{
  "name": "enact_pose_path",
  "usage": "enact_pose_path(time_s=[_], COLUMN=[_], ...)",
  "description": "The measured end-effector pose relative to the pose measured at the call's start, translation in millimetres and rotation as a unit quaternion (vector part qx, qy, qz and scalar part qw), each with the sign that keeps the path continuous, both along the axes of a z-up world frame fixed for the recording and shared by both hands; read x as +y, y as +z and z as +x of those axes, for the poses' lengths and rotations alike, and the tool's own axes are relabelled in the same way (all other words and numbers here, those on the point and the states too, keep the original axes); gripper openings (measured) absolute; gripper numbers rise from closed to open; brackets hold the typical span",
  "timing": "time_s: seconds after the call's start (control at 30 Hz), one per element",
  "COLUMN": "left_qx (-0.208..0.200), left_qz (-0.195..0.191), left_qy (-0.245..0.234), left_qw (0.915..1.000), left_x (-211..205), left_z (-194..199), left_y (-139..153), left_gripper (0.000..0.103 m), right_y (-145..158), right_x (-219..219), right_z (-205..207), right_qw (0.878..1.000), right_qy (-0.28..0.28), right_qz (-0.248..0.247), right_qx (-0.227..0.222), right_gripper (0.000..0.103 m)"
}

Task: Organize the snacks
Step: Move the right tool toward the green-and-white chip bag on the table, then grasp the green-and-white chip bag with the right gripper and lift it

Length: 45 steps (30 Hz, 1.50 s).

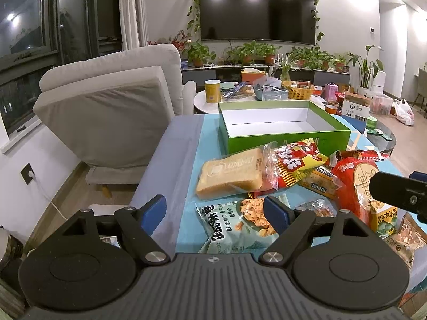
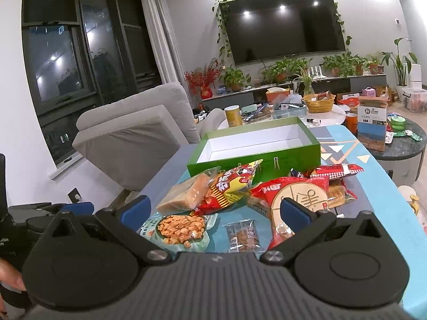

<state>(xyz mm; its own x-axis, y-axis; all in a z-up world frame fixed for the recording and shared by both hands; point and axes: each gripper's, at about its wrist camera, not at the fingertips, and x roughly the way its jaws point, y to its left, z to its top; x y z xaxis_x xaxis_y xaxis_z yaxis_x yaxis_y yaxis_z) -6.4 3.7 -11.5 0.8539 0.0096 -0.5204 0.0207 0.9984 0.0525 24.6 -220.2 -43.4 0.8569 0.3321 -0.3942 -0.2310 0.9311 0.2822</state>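
On the tabletop, covered with a blue patterned cloth, a pile of snacks lies in front of a green box with a white inside; the box has no lid on it and nothing shows in it. Nearest the box sits a wrapped slice of bread, touching a red and yellow snack bag that leans on it from the right. Right of that lies a big red bag with a round cream label, partly on top of smaller packets. Closer to the cameras lies a pale green bag of orange crackers, and beside it a small clear-wrapped bar.

From the left wrist view, the left hand-held gripper hovers over the near edge of the pile with its blue pads spread wide apart, grasping nothing; the cracker bag lies below and between them. From the right wrist view, the right hand-held gripper is likewise released, pads far apart, with the cracker bag and the small bar showing in the gap and its right pad over the big red bag. Neither one touches a snack as far as can be told.

Behind the tabletop stand a grey armchair, a round white side table crowded with a yellow can and a yellow basket, and a row of potted plants under a wall television
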Motion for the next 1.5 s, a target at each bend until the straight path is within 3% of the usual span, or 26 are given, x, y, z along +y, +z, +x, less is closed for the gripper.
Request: enact_pose_path(time_s=[1.13, 1.5], left_qx=[0.015, 0.042], left_qz=[-0.006, -0.011], left_qy=[-0.002, 0.0], left_qw=[0.9999, 0.9991], left_x=[10, 19], left_z=[7, 18], left_y=[-16, -31], left_gripper=[0.077, 0.077], right_y=[-11, -19], right_x=[14, 32], right_z=[8, 23], right_qw=[0.999, 0.998], right_qy=[-0.002, 0.032], right_qz=[-0.017, -0.024], right_qx=[0.03, 0.053], right_gripper=[0.062, 0.062])
